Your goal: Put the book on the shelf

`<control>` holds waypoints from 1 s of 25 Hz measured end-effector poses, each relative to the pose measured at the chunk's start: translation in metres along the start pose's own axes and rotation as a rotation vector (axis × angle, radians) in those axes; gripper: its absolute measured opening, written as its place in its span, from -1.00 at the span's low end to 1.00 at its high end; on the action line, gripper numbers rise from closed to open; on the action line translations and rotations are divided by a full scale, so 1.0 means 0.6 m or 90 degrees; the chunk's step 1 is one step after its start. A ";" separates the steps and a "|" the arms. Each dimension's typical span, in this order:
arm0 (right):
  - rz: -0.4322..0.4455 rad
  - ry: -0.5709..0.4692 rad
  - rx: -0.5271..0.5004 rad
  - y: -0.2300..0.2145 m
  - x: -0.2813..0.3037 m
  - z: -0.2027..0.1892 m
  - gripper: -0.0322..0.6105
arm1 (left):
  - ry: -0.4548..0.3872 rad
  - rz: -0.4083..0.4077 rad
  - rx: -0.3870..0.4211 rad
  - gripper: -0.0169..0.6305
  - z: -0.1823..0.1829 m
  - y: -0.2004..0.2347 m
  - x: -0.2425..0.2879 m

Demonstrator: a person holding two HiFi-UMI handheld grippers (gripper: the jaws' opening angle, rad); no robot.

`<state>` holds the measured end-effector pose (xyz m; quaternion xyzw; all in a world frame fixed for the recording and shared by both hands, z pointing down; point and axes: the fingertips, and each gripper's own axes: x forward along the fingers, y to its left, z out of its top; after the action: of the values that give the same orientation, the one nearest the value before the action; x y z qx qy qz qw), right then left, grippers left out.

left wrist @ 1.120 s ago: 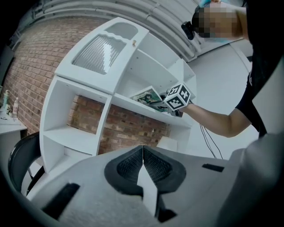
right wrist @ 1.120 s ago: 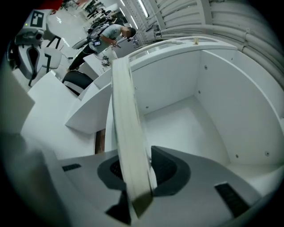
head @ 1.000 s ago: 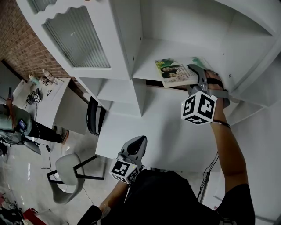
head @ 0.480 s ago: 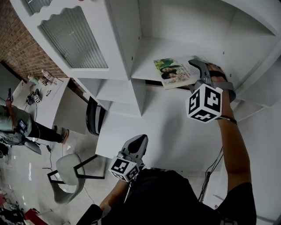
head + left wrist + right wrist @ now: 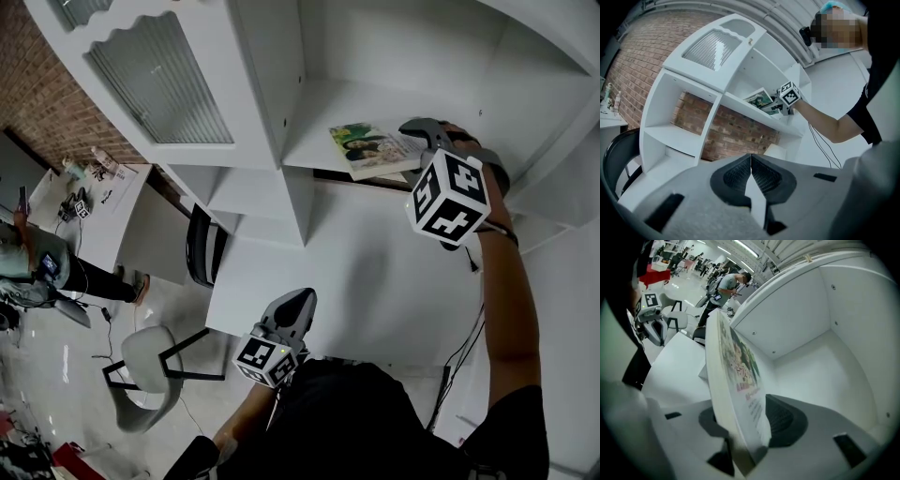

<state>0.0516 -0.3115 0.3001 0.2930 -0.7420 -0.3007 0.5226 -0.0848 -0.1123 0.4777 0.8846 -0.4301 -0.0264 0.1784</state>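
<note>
release was the step in hand, as i judged it. the thin paperback book with the green illustrated cover (image 5: 370,150) lay flat on the white shelf board (image 5: 323,108) of the open cabinet compartment, close to the front edge, with its near corner seemingly a little over the lip. the right gripper (image 5: 424,134) sat at the book's right end. its jaws had just been opening, and in the right gripper view the book stood between them with a clear gap beside the cover-side pad (image 5: 780,418), so i read the grip as let go, not clamping. the left gripper (image 5: 296,305) hung low near my body with its jaws pressed together on nothing, well apart from the shelf.

the next move, to my mind, called for drawing the right gripper straight back along the book's plane, so the pads did not drag it off the edge. a nudge deeper into the compartment might also have been wise.

below the shelf ran a plain white desk top (image 5: 356,272). a frosted, ribbed glass cabinet door (image 5: 159,80) stood to the left, with a red brick wall (image 5: 47,103) behind. on the pale glossy floor were a grey shell chair (image 5: 145,361) and a black chair (image 5: 197,248) tucked by the desk. a person (image 5: 33,267) stood far left beside a small white cluttered table (image 5: 94,183).
</note>
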 end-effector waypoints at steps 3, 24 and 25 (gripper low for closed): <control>-0.013 -0.006 -0.005 0.017 -0.015 0.003 -0.37 | -0.003 0.000 0.001 -0.89 0.001 -0.001 -0.002; -0.171 0.032 -0.042 0.028 -0.007 0.005 -0.62 | -0.143 -0.066 0.265 -0.89 0.337 -0.100 0.103; -0.175 0.035 -0.045 0.028 -0.007 0.005 -0.62 | -0.141 -0.081 0.256 -0.89 0.340 -0.113 0.118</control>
<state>0.0479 -0.2971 0.3095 0.3814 -0.6691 -0.3877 0.5065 -0.0301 -0.1881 0.2715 0.9193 -0.3871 -0.0484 -0.0521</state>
